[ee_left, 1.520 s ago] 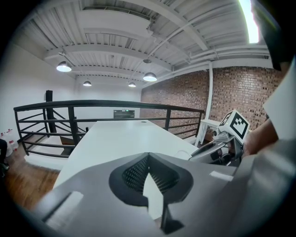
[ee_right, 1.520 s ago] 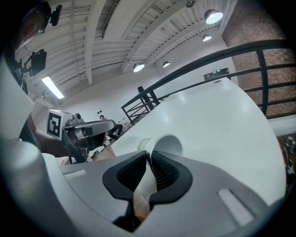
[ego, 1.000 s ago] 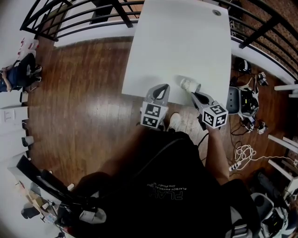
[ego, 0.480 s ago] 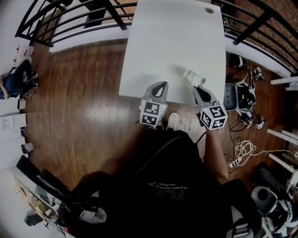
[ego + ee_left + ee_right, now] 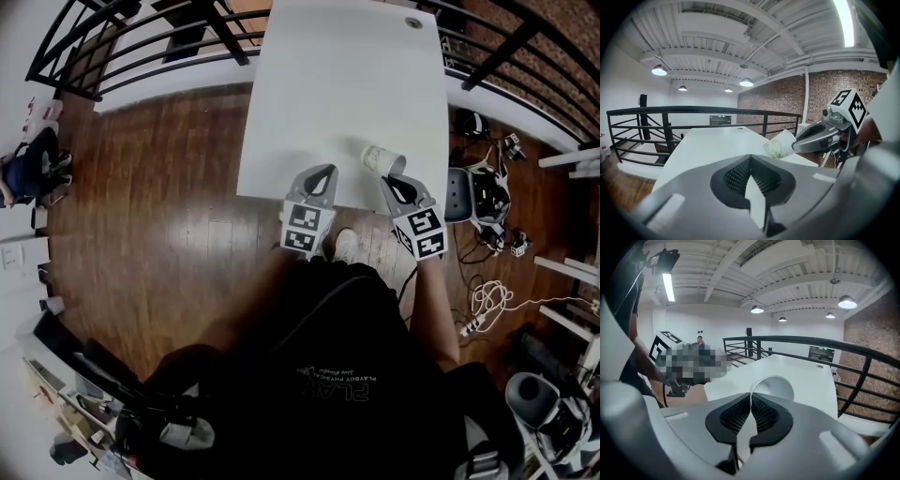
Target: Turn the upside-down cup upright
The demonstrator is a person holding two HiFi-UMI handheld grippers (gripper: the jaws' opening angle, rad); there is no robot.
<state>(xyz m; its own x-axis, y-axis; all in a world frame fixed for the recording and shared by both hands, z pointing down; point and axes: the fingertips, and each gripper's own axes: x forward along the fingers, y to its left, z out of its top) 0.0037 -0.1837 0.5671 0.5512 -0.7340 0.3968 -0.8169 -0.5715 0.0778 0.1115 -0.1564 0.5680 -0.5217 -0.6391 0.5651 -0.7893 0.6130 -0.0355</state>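
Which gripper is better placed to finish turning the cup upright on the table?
Right. The right gripper is shut on the wall of the cup, which it holds tilted over the white table. The left gripper is shut, empty, and apart from the cup.

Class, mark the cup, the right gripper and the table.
cup (image 5: 382, 160): head view, its middle.
right gripper (image 5: 389, 182): head view, between its fingertips.
table (image 5: 347, 84): head view, bare top.

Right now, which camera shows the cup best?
The left gripper view: the cup shows from the side, tilted, in the right tongs. The right gripper view shows only its rim and inside, pinched; the head view shows it small.
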